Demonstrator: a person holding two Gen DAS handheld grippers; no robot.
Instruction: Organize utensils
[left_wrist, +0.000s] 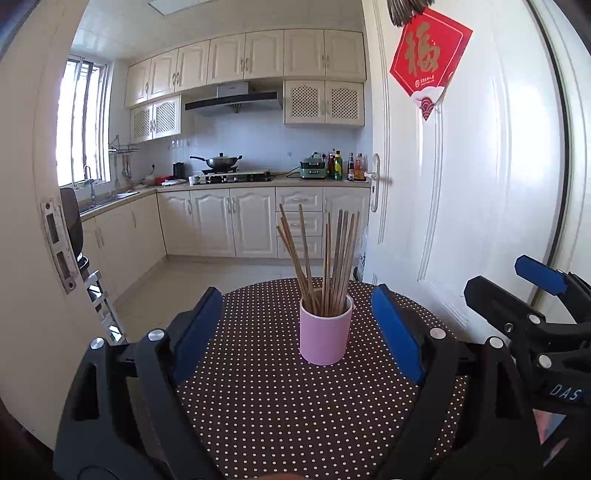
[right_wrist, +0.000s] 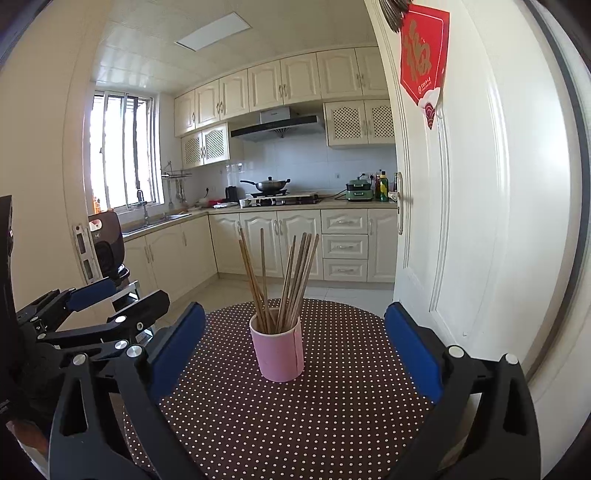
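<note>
Grippers level, side by side: your left gripper (left_wrist: 299, 332) and right gripper (right_wrist: 295, 350) gape wide, empty. Chopsticks (left_wrist: 325, 258) stand in the pink cup (left_wrist: 325, 336) at 12 o'clock on the dotted table (left_wrist: 277, 406), probably just beyond reach.

chopsticks' (left_wrist: 325, 258) lower ends hidden inside pink cup (left_wrist: 325, 338), table (left_wrist: 280, 406) cut off at bottom edge

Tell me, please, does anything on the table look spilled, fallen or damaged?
Nothing stands out. The pink cup stands upright on the dotted tablecloth, and all the chopsticks sit inside it, merely leaning apart.
</note>
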